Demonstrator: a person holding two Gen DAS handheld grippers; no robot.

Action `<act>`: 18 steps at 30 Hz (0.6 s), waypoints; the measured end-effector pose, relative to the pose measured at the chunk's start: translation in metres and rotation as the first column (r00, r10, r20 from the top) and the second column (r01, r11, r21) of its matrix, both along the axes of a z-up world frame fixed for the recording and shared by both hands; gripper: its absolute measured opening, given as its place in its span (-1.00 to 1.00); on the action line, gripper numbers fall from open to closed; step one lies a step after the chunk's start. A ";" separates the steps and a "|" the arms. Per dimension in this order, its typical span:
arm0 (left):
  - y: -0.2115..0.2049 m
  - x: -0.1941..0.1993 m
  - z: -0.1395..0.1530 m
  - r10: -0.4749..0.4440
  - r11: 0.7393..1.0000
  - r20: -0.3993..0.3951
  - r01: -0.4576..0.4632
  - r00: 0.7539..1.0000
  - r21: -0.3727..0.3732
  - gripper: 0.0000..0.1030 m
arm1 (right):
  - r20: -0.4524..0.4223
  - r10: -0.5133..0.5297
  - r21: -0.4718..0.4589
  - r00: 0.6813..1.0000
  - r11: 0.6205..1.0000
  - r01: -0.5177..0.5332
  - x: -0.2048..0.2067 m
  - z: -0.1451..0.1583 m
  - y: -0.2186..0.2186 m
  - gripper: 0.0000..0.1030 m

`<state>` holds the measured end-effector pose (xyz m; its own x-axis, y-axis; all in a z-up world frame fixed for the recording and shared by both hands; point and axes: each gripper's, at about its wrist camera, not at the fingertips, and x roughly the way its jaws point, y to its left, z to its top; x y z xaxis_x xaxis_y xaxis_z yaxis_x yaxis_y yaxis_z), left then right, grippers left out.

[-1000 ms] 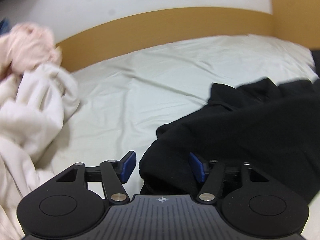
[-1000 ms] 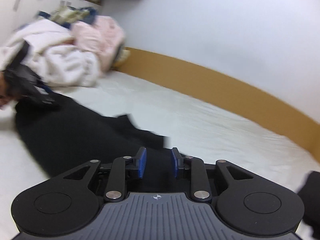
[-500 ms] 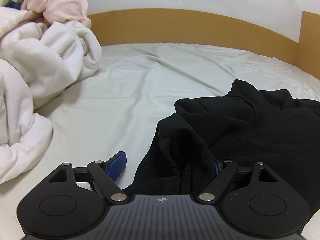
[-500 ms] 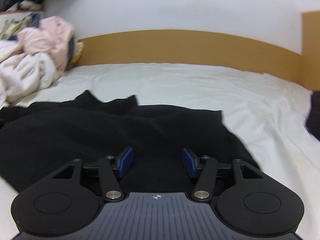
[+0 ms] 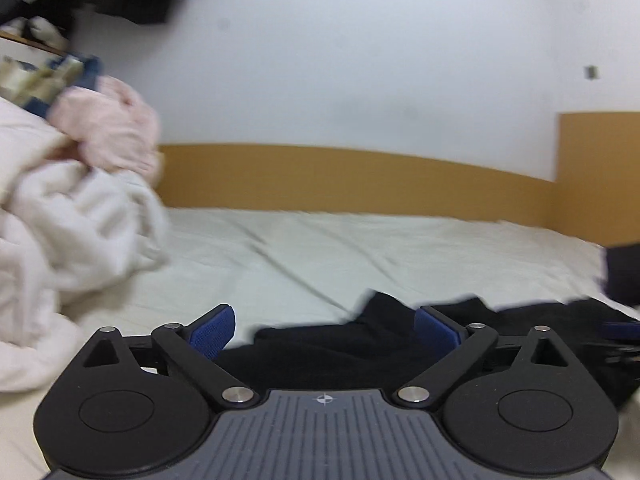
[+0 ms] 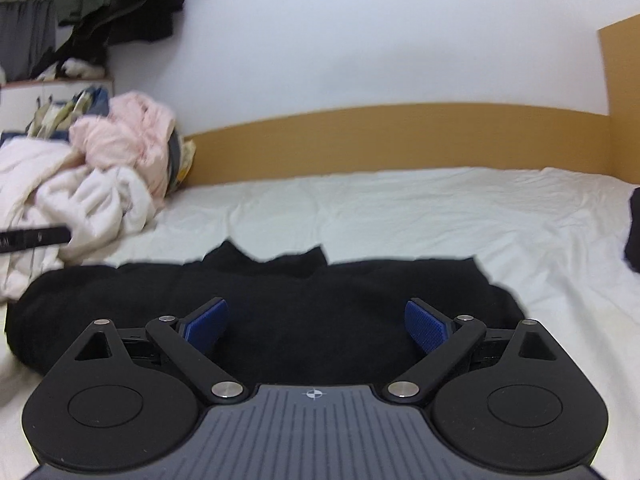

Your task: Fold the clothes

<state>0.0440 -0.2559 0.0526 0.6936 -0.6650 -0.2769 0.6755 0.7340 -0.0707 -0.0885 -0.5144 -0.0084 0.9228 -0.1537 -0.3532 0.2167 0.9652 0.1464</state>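
While both grippers gape, black garment flat (edges clear), bare sheet beyond

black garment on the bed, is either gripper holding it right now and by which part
Nothing is held. The left gripper and right gripper have just been opening; both stand wide open over the black garment, which lies on the bed, pads clear of it.

Matt black cloth garment, wooden bedframe
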 end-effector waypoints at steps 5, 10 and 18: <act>-0.033 -0.006 -0.034 -0.063 0.994 -0.077 0.069 0.995 0.084 0.90 | -0.056 -0.004 -0.040 0.998 0.999 0.002 0.015 -0.016 0.002 1.00; -0.037 0.011 -0.052 -0.042 0.995 -0.178 0.057 0.983 0.084 0.99 | -0.107 -0.018 -0.062 0.994 0.998 0.011 0.025 -0.020 0.004 1.00; -0.044 0.016 -0.059 -0.030 0.989 -0.208 0.059 0.978 0.136 0.99 | -0.127 -0.025 -0.094 0.992 0.995 0.013 0.032 -0.024 0.013 1.00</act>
<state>0.0602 -0.2996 -0.0067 0.5832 -0.6380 -0.5029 0.6896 0.7160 -0.1086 -0.0569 -0.5011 -0.0325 0.8674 -0.2082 -0.4519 0.2462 0.9689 0.0262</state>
